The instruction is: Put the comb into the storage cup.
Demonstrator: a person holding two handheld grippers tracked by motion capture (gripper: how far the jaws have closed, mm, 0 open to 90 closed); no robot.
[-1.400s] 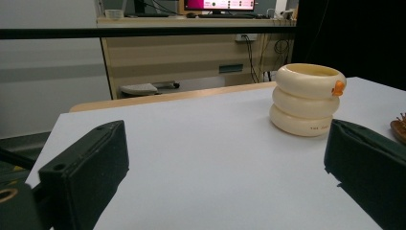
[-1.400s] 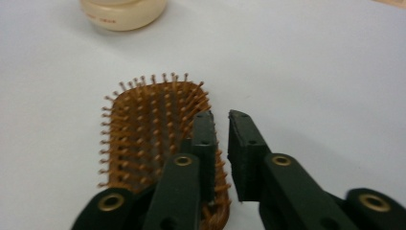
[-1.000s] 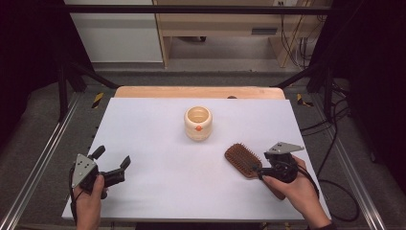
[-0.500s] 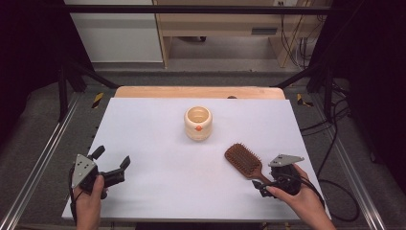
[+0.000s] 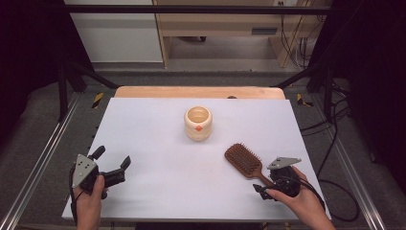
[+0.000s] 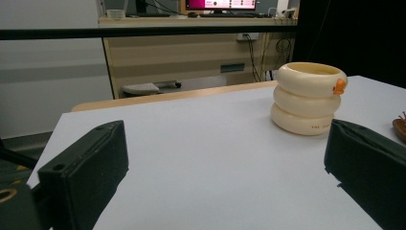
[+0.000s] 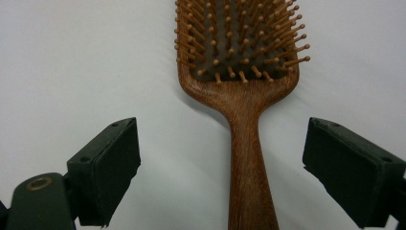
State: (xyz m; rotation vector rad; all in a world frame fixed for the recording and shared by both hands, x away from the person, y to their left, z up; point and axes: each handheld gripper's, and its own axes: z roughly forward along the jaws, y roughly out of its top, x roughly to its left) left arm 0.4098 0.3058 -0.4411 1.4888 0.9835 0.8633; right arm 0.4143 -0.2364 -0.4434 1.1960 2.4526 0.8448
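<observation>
A brown wooden hairbrush (image 5: pixel 244 160) lies bristles up on the white table (image 5: pixel 158 143), right of centre, with its handle pointing to the near right. My right gripper (image 5: pixel 267 181) sits low at the handle's end. In the right gripper view its jaws (image 7: pixel 218 134) stand open on both sides of the hairbrush handle (image 7: pixel 246 158); they have just been opening, and neither pad touches the wood. A cream ringed cup (image 5: pixel 197 123) with an orange knob stands mid-table. My left gripper (image 5: pixel 112 157) rests open at the near left, pointing toward the cup (image 6: pixel 306 98), with nothing between its jaws (image 6: pixel 227 143).
A wooden board (image 5: pixel 198 92) runs along the table's far edge. Metal rails (image 5: pixel 43 163) flank the table, and cables (image 5: pixel 335 120) lie on the floor to the right. A bench with a monitor stands beyond.
My right hand has drawn back toward the near edge and sunk lower, with its jaws now apart around the handle. The brush, the cup and my left gripper have stayed put.
</observation>
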